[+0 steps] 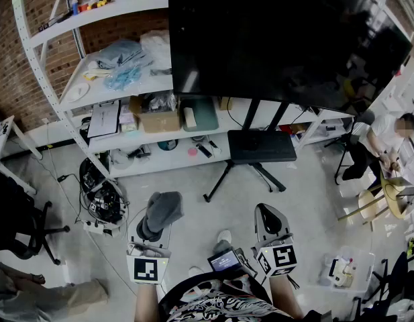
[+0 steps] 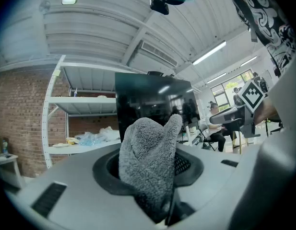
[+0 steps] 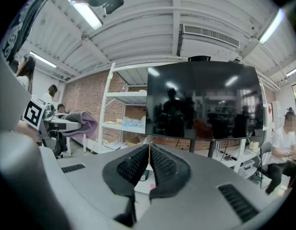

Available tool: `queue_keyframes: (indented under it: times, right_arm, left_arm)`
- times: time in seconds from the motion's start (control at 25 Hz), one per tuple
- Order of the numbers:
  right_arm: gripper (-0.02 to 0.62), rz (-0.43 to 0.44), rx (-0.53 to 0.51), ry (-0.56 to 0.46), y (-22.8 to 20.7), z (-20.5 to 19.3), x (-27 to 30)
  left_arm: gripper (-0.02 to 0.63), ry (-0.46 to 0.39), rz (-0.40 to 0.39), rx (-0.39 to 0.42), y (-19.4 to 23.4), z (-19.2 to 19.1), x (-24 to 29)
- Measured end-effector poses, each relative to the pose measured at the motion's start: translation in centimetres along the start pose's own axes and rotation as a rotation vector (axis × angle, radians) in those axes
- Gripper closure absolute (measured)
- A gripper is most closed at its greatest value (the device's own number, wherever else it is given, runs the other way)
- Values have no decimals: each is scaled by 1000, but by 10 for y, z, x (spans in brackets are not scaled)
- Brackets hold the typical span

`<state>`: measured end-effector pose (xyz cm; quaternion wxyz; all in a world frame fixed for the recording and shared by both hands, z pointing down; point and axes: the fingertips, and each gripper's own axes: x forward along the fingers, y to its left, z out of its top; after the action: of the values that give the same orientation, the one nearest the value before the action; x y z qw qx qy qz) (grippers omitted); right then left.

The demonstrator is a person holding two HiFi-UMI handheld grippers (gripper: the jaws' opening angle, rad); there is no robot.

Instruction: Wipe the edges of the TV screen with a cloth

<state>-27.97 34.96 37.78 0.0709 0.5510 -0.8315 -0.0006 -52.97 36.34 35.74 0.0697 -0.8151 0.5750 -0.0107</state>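
Held low by the person, the left gripper clamps a bunched grey cloth; the right gripper is closed on nothing. The TV screen stands ahead, well apart from both, so wiping its edges seems not yet begun.

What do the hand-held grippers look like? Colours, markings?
The left hand-held gripper and right hand-held gripper match: light grey bodies, black textured pads, a white cube with black square markers on each. The person wears a black-and-white patterned shirt.
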Motion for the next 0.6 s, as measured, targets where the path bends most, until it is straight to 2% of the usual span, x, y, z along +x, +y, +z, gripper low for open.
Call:
queue_keyframes:
  times: [0.32,0.6]
  right_arm:
    - [560,-12,-10,14,-26,-5,14]
    - [560,4,-7,25,-46,-9,59]
  left_arm:
    - [437,23,21,-4,2,-8,18]
    - [436,50,20,7,10,-16,62]
